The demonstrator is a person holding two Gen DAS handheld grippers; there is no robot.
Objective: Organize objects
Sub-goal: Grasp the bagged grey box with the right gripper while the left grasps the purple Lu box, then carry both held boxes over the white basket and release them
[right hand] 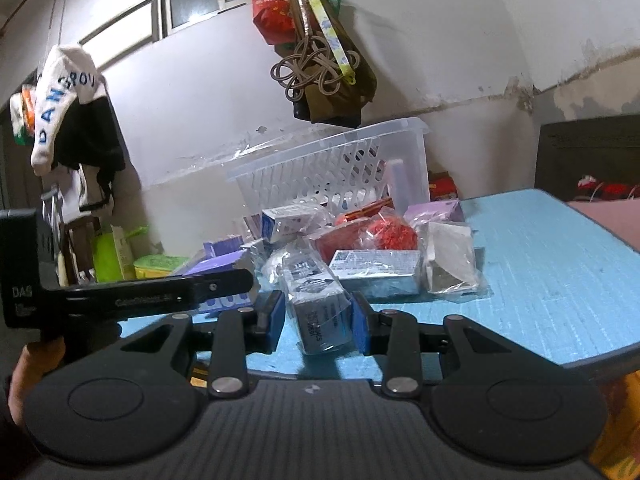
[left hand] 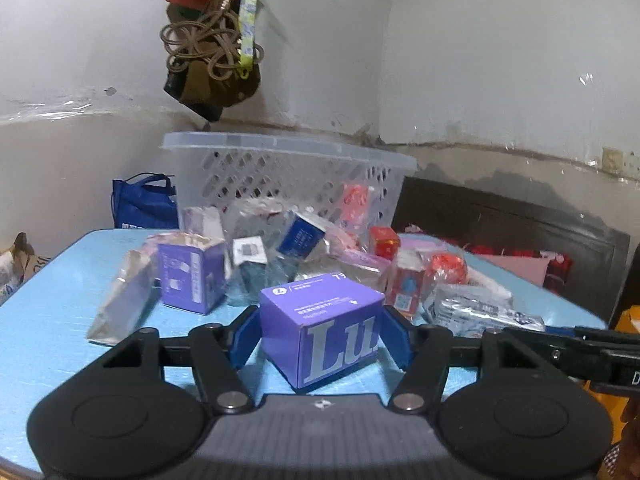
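The purple box (left hand: pixel 320 336) sits at the near edge of the blue table (left hand: pixel 60 300), pinched between the blue pads of the left gripper (left hand: pixel 318 338) — squarely across its side faces, probably so it lifts without twisting. The right gripper (right hand: pixel 318 322) clamps a plastic-wrapped grey box (right hand: pixel 320 316) the same way, at the front of the pile. Behind the heap of packets the clear basket (left hand: pixel 288 168) stands near the wall — seemingly the destination, hence both items taken from the near side.
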